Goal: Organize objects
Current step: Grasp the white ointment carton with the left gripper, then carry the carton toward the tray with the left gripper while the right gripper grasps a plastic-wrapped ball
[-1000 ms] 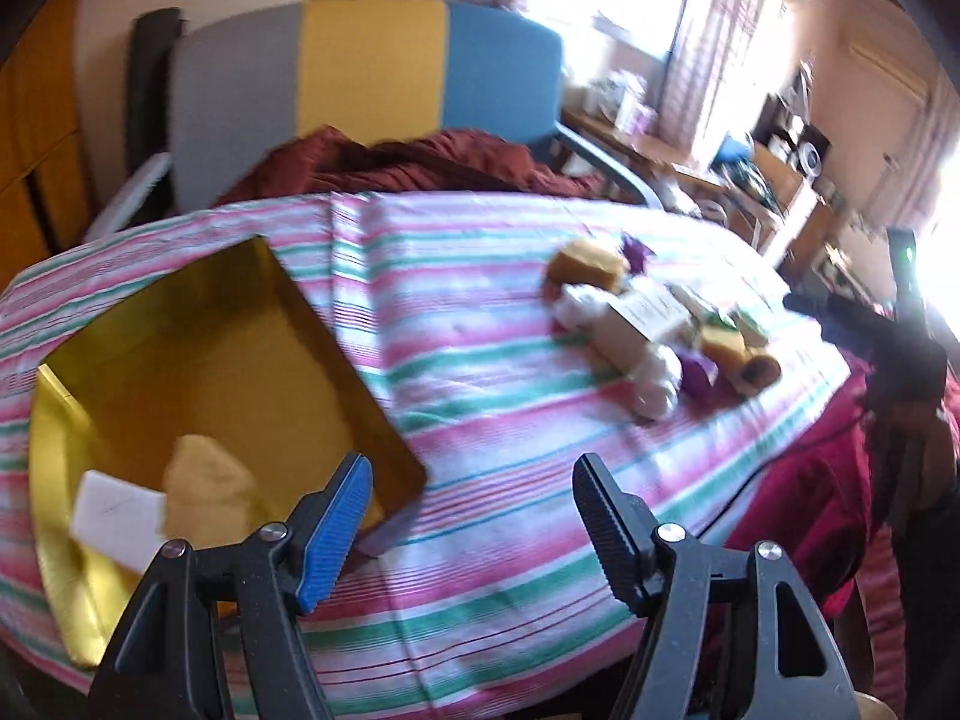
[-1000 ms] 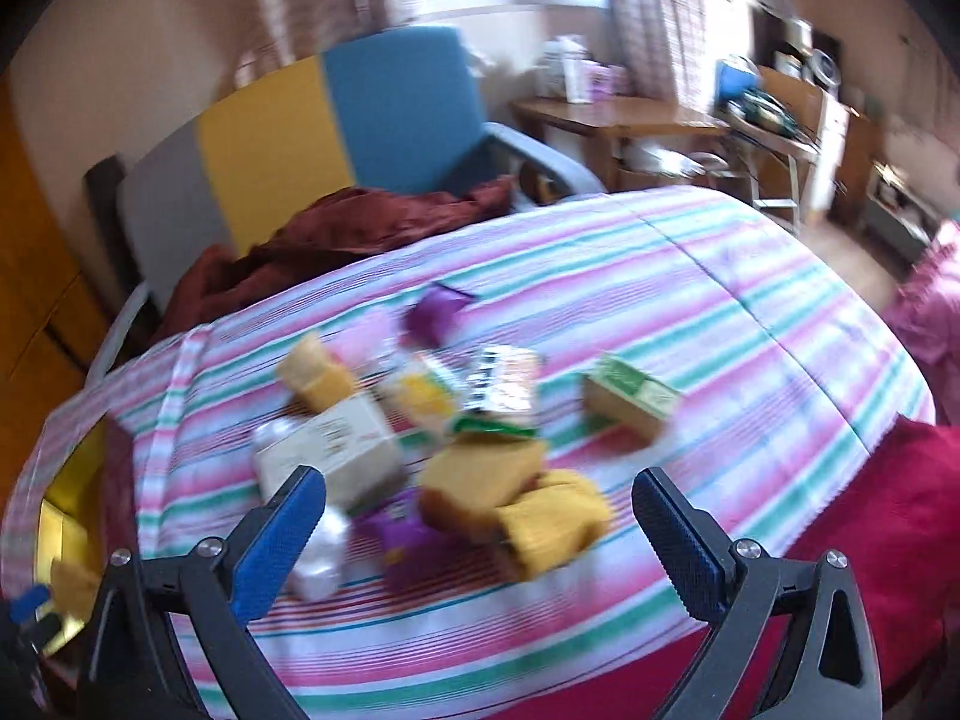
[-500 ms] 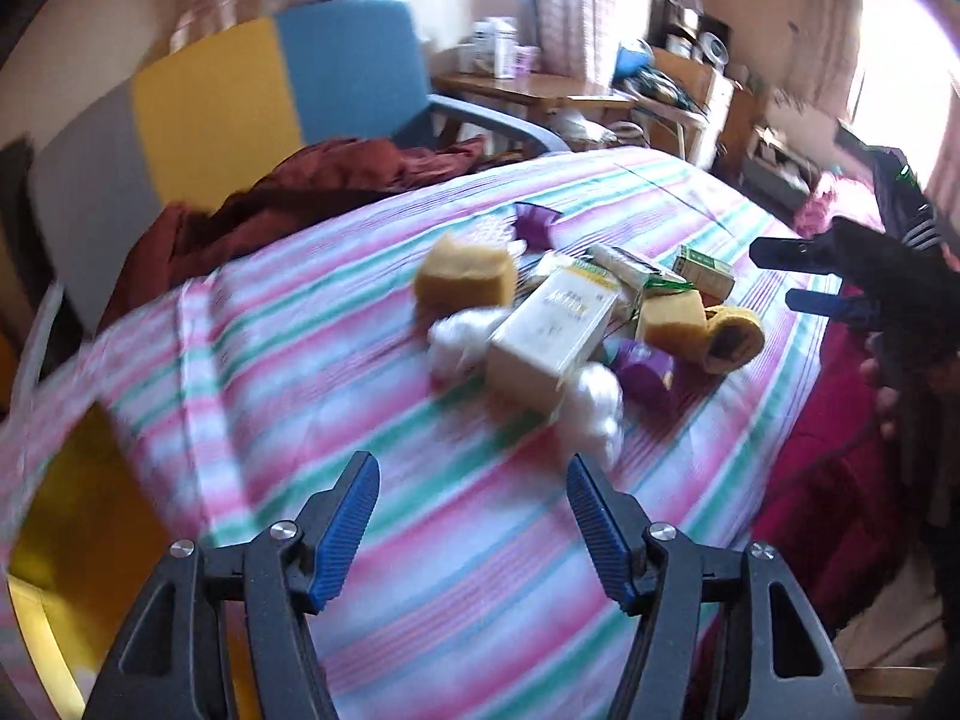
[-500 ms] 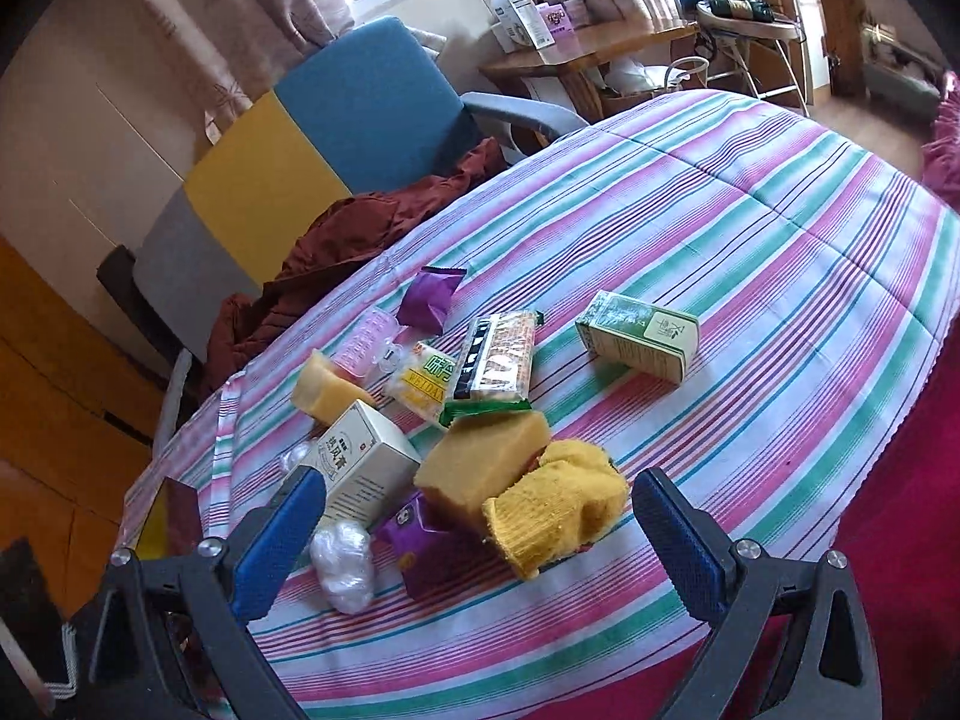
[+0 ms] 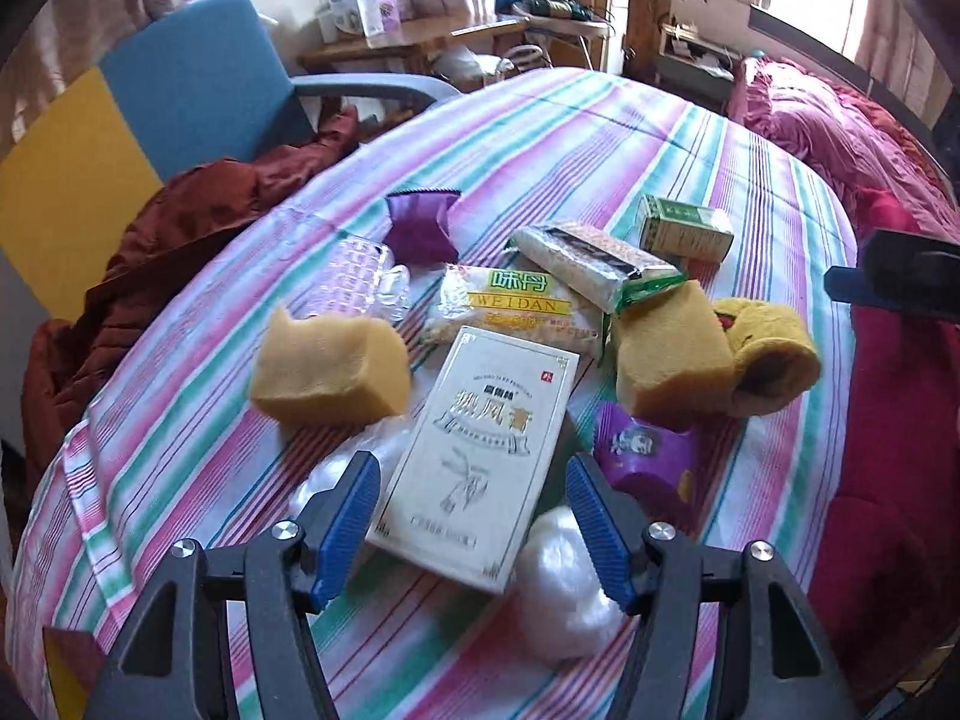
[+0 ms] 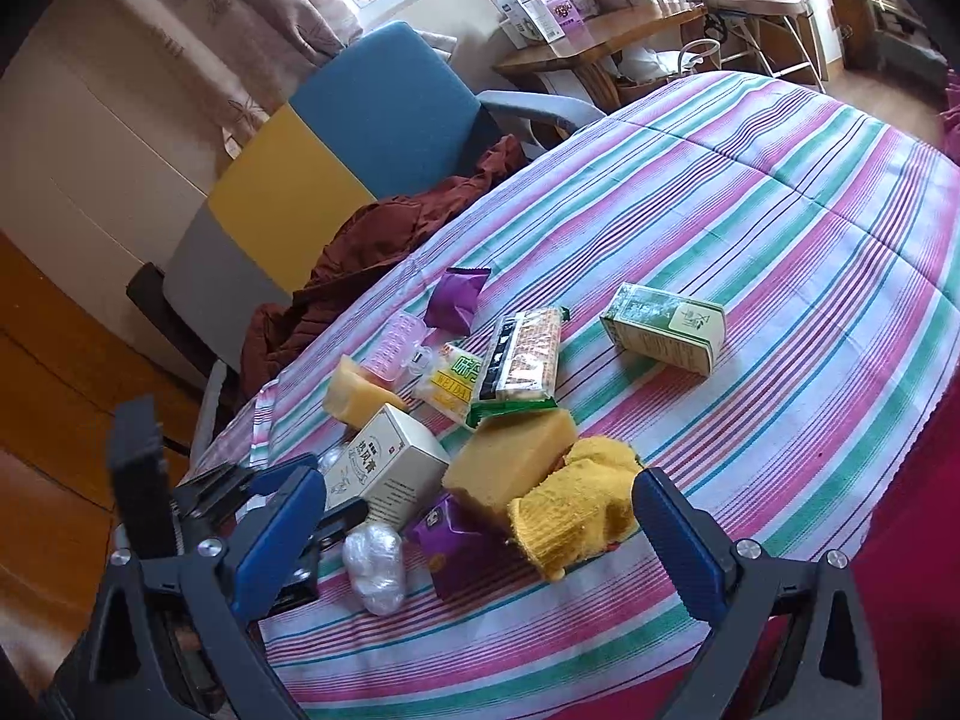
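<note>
- left wrist view: the left gripper [image 5: 474, 516] hangs over a white carton [image 5: 480, 456] on the striped tablecloth [image 5: 600, 138], its blue fingers [image 5: 345, 519] set moderately apart either side of the carton's near end, not pressing it. a clump of clear plastic wrap [image 5: 564, 588] lies just beside the carton near the cloth's front edge; two yellow sponges [image 5: 333, 369], a purple packet [image 5: 645, 459] and a green box [image 5: 684, 228] crowd around.
- right wrist view: the right gripper [image 6: 474, 534] spreads wide and empty above a yellow knit cloth [image 6: 576, 504] at the pile's near edge; a cracker packet [image 6: 525, 354] lies mid-cloth.
</note>
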